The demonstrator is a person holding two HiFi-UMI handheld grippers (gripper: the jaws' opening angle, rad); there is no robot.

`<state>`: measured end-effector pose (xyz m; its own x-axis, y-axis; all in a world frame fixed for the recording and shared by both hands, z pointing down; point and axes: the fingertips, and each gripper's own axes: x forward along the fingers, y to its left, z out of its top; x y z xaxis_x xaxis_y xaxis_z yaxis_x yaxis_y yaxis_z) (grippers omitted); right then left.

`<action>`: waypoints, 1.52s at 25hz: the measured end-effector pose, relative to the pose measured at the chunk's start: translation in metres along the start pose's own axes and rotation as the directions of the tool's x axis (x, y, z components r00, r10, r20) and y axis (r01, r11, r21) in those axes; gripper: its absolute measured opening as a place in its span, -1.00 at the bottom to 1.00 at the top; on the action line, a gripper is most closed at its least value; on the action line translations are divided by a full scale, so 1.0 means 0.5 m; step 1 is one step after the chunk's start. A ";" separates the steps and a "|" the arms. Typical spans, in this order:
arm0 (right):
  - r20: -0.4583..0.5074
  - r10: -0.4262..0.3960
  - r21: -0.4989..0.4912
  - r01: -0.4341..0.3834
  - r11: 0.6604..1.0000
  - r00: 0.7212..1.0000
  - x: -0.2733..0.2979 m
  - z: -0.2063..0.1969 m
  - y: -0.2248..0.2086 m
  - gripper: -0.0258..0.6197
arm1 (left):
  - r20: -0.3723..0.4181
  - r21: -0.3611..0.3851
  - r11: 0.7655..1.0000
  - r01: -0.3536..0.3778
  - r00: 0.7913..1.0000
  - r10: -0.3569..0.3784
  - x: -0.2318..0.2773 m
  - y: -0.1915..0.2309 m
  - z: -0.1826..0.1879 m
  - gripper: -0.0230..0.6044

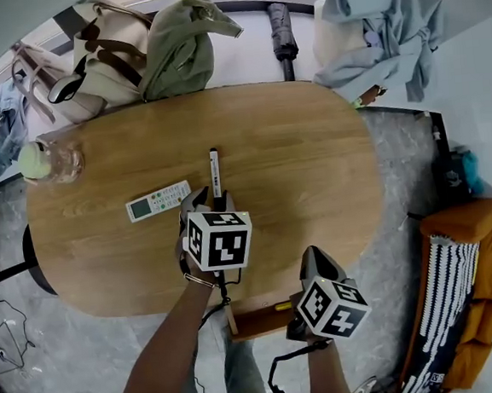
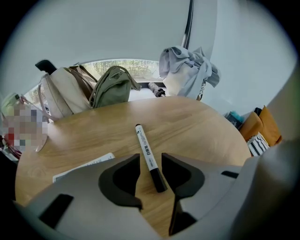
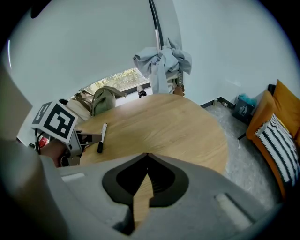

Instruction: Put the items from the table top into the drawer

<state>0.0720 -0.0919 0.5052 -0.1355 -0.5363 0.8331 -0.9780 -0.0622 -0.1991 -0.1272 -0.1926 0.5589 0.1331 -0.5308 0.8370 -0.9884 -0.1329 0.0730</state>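
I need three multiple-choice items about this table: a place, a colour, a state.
1. In the head view, the remote control lies: A left of the marker; B right of it; C on it.
2. The marker's end nearest the left gripper is: A red; B black; C green.
3. The left gripper's jaws are: A pressed together; B apart around the marker's end; C shut on the remote control.
Answers: 1A, beside its left; 2B, dark cap; 3B, bare table shows either side.

Oval wooden table [image 1: 311, 160] — a marker [image 1: 215, 170] lies near the middle, a white remote [image 1: 158, 201] just left, a clear bottle [image 1: 50, 161] far left.
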 end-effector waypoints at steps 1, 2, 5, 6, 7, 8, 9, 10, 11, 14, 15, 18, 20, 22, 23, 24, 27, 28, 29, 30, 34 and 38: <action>-0.002 -0.001 -0.001 0.001 1.000 1.000 0.001 -0.001 -0.002 -0.91 | -0.003 -0.003 1.000 -0.009 1.000 0.009 0.005 0.003 0.003 -0.47; -0.003 -0.003 -0.002 0.003 1.000 1.000 0.001 -0.001 -0.005 -0.91 | -0.007 -0.007 1.000 -0.016 1.000 0.016 0.010 0.006 0.004 -0.47; -0.006 -0.008 0.002 0.008 1.000 1.000 0.001 -0.001 -0.013 -0.91 | -0.023 -0.012 1.000 -0.026 0.999 0.026 0.022 0.009 0.002 -0.46; -0.006 -0.010 0.004 0.010 1.000 1.000 0.001 -0.001 -0.017 -0.91 | -0.030 -0.012 1.000 -0.028 0.999 0.027 0.026 0.007 0.001 -0.47; -0.007 -0.011 0.006 0.011 1.000 1.000 0.000 0.000 -0.020 -0.91 | -0.038 -0.013 0.999 -0.030 0.999 0.029 0.030 0.005 -0.001 -0.47; -0.007 -0.013 0.008 0.013 1.000 1.000 -0.001 -0.001 -0.023 -0.91 | -0.047 -0.014 0.999 -0.032 0.998 0.032 0.033 0.004 -0.003 -0.47; -0.009 -0.014 0.010 0.014 1.000 1.000 -0.001 -0.002 -0.026 -0.91 | -0.054 -0.016 0.999 -0.037 0.998 0.036 0.037 0.003 -0.005 -0.47; -0.011 -0.015 0.012 0.015 1.000 1.000 -0.002 -0.004 -0.028 -0.91 | -0.059 -0.021 0.999 -0.042 0.997 0.041 0.040 0.004 -0.006 -0.47; -0.014 -0.016 0.014 0.016 1.000 1.000 -0.002 -0.007 -0.031 -0.91 | -0.063 -0.027 0.999 -0.047 0.997 0.045 0.044 0.004 -0.006 -0.47; -0.024 -0.021 0.021 0.021 1.000 0.999 -0.004 -0.017 -0.041 -0.91 | -0.070 -0.042 0.998 -0.054 0.996 0.051 0.053 0.004 -0.004 -0.46; -0.028 -0.022 0.024 0.023 0.999 0.999 -0.005 -0.020 -0.045 -0.91 | -0.071 -0.042 0.998 -0.055 0.996 0.052 0.054 0.003 -0.003 -0.46; -0.038 -0.027 0.029 0.028 0.999 0.999 -0.007 -0.029 -0.052 -0.91 | -0.065 -0.046 0.997 -0.055 0.996 0.052 0.054 0.002 -0.002 -0.47; -0.041 -0.027 0.030 0.029 0.999 0.999 -0.008 -0.033 -0.053 -0.91 | -0.066 -0.060 0.997 -0.052 0.997 0.048 0.053 0.003 -0.003 -0.51; -0.040 -0.028 0.032 0.029 0.999 0.999 -0.009 -0.032 -0.055 -0.91 | -0.072 -0.078 0.996 -0.051 0.996 0.045 0.054 0.005 -0.003 -0.59; -0.038 -0.028 0.033 0.029 0.999 0.999 -0.009 -0.031 -0.055 -0.91 | -0.075 -0.084 0.995 -0.051 0.996 0.045 0.054 0.006 -0.002 -0.64; -0.036 -0.028 0.035 0.030 0.999 0.999 -0.010 -0.030 -0.056 -0.91 | -0.077 -0.087 0.995 -0.052 0.996 0.045 0.055 0.006 -0.002 -0.65; -0.031 -0.028 0.037 0.030 0.999 0.999 -0.012 -0.028 -0.058 -0.91 | -0.075 -0.085 0.995 -0.051 0.996 0.044 0.054 0.006 -0.001 -0.68; -0.029 -0.028 0.037 0.029 0.999 0.999 -0.012 -0.027 -0.058 -0.91 | -0.076 -0.085 0.995 -0.050 0.996 0.044 0.053 0.007 -0.001 -0.70; -0.028 -0.028 0.036 0.029 0.999 0.999 -0.012 -0.027 -0.058 -0.91 | -0.078 -0.085 0.995 -0.050 0.996 0.043 0.053 0.007 -0.002 -0.72; -0.026 -0.028 0.036 0.029 0.999 0.999 -0.013 -0.027 -0.059 -0.91 | -0.079 -0.086 0.995 -0.050 0.996 0.043 0.053 0.007 -0.003 -0.72; -0.017 -0.034 0.042 0.035 0.999 0.999 -0.015 -0.024 -0.064 -0.91 | -0.081 -0.091 0.995 -0.047 0.996 0.040 0.047 0.010 -0.006 -0.73; -0.004 -0.042 0.063 0.042 0.997 0.999 -0.018 -0.020 -0.072 -0.91 | -0.062 -0.094 0.995 -0.033 0.998 0.028 0.033 0.007 -0.007 -0.73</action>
<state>0.1067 -0.0762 0.5098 -0.0954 -0.5300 0.8426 -0.9709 -0.1372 -0.1962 -0.1287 -0.1991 0.5749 0.1011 -0.4809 0.8709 -0.9948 -0.0360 0.0956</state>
